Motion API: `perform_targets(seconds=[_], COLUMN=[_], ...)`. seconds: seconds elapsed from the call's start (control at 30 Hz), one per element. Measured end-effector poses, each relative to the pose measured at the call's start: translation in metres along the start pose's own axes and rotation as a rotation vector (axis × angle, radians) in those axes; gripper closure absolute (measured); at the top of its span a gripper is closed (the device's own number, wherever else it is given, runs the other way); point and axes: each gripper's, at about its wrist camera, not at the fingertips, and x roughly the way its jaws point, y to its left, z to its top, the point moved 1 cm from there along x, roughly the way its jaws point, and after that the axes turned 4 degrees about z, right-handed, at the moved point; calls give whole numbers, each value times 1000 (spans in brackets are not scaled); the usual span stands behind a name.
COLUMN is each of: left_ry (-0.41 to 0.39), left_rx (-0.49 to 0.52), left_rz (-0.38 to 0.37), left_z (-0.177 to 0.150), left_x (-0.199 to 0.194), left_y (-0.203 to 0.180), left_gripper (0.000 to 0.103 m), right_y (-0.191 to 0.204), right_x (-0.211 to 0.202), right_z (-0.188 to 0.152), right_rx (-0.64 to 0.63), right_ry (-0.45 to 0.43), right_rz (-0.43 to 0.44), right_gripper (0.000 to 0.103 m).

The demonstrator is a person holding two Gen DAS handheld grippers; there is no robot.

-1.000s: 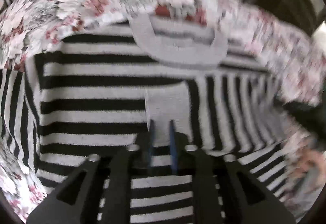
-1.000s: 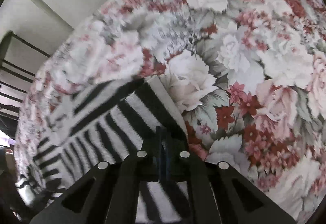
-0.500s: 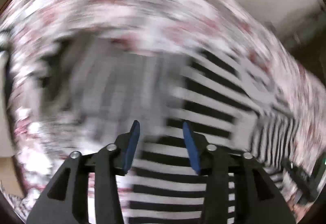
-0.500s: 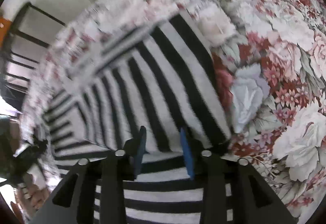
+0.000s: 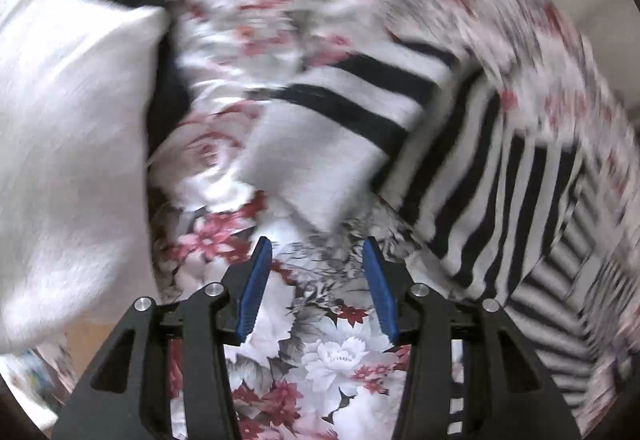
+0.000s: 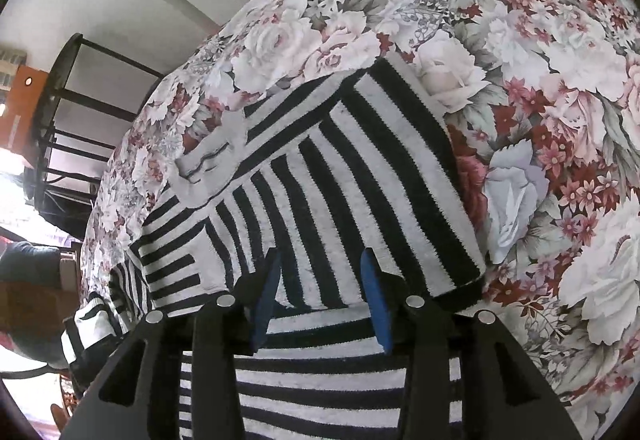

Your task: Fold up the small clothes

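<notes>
A black-and-white striped sweater with a grey collar lies folded on the flowered cloth. My right gripper hovers over its near fold; the jaws are opening, and the blue pads press on nothing. In the blurred left wrist view, the sweater's body lies to the right and a striped sleeve reaches out just ahead of my left gripper. That gripper is open, pointing down at bare flowered cloth, with nothing between its fingers.
A white garment with a dark stripe fills the left of the left wrist view. A black metal rack stands beyond the cloth's far left edge, before a white wall. A person's dark sleeve shows at the left.
Both grippers were shut on striped fabric and have let go. The left one has swung off the sweater onto the flowered cloth; the right one has drawn back a little.
</notes>
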Motion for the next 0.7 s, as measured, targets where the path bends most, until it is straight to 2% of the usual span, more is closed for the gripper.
perform_targets(seconds=[0.03, 0.1, 0.13, 0.17, 0.2, 0.23, 0.3, 0.33, 0.4, 0.43, 0.5, 0.63, 0.7], left_ry=[-36, -128, -164, -171, -161, -142, -133, -159, -200, -210, -208, -77, -53], left_rx=[66, 137, 154, 147, 119, 94, 52, 46, 51, 60, 77, 136, 184], left_rz=[93, 282, 342, 354, 326, 277, 202, 164, 86, 16, -75, -335, -385], left_z=[2, 10, 17, 23, 29, 32, 35, 36, 37, 36, 31, 11, 2], left_x=[0, 1, 3, 5, 8, 8, -1, -15, -42, -57, -75, -94, -99], left_y=[-13, -27, -30, -27, -22, -15, 8, 11, 10, 5, -3, -40, -65], left_gripper=[55, 54, 54, 59, 70, 98, 98, 98, 98, 98, 98, 98, 98], right_y=[-1, -3, -3, -4, -4, -4, -4, -3, -1, 0, 3, 6, 6], right_x=[-1, 0, 0, -1, -2, -3, -6, -6, -7, -8, -7, -8, -10], right_z=[0, 0, 0, 0, 1, 1, 2, 2, 3, 3, 2, 1, 2], right_rx=[0, 7, 9, 10, 10, 12, 17, 19, 14, 10, 3, -4, -6], right_ry=[2, 2, 0, -5, -8, -13, -23, -26, -29, -29, -28, -28, -33], right_rz=[-1, -1, -1, -1, -1, 0, 9, 13, 18, 18, 20, 25, 27], right_gripper=[61, 60, 60, 60, 60, 60, 60, 60, 60, 60, 60, 61, 61])
